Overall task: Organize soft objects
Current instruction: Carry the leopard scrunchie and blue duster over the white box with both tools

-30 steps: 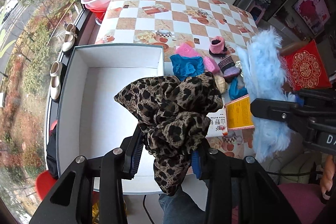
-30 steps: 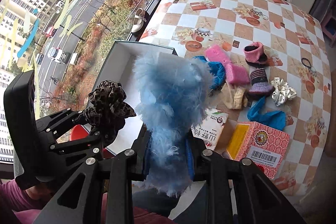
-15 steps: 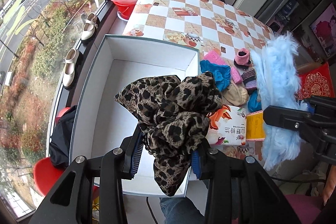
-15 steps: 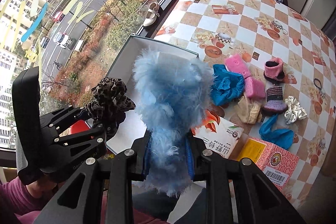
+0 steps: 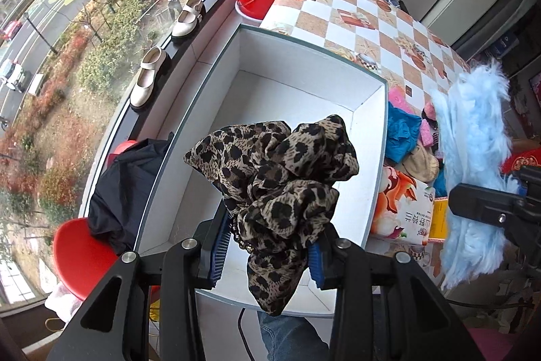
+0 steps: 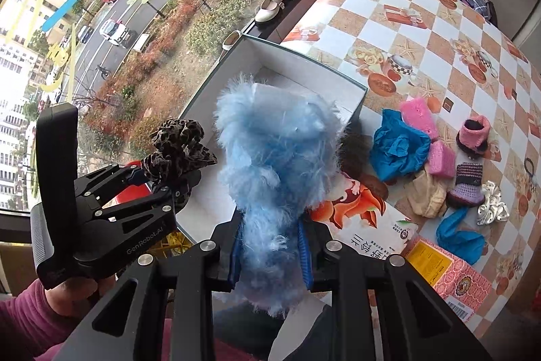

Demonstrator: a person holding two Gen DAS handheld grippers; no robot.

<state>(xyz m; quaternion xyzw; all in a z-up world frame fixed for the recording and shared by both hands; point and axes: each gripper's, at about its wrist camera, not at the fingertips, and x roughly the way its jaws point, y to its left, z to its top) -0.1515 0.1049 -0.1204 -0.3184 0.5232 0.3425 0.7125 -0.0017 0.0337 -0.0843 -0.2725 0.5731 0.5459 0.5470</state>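
While clamped on leopard scrunchie point(image 5: 274, 188) by left gripper point(image 5: 267, 256) | white box point(image 5: 216, 63) directly beyond, upper centre, nearer left | right gripper point(image 6: 270, 256) pinching blue fluffy piece point(image 6: 274, 158), box upper left

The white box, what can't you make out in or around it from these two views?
- Left wrist view: the white box near floor, hidden behind the leopard-print scarf.
- Right wrist view: most of the box interior, behind the blue fluffy piece.
- Carton print: too small and partly covered.
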